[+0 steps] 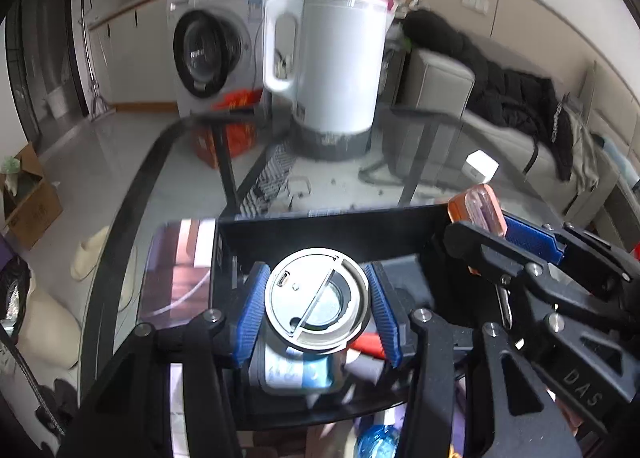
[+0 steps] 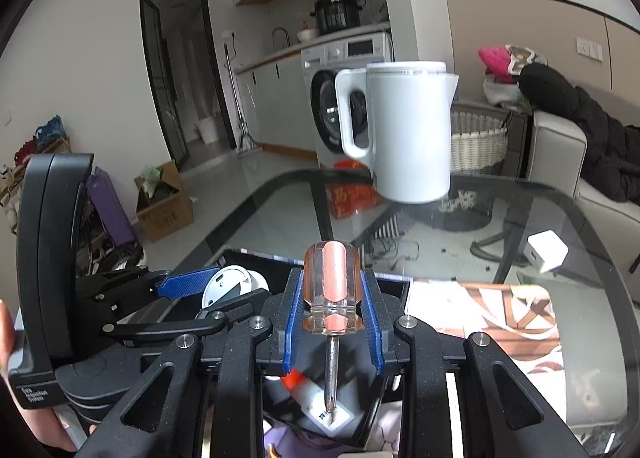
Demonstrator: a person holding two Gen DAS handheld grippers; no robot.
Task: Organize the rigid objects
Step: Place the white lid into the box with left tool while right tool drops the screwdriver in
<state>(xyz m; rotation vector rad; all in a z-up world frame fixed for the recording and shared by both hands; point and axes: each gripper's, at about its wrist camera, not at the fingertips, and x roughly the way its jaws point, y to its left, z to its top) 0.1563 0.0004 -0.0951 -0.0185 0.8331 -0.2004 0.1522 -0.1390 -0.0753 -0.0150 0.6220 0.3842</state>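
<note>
Over black bin [image 1: 320, 224] | my left hand-held gripper [image 1: 318, 308] clamps cylindrical device [image 1: 318, 304] | right hand-held gripper [image 2: 332, 318] clamps screwdriver [image 2: 330, 290] | step: depositing | next: lower, release inside.

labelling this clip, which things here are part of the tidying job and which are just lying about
In the job:
silver canister in the left gripper
screwdriver in the right gripper
black bin

Lying about:
white kettle
white charger
glass table

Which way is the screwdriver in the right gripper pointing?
Tip down. The right gripper clamps the screwdriver by its handle, shaft hanging into the black box.
</note>
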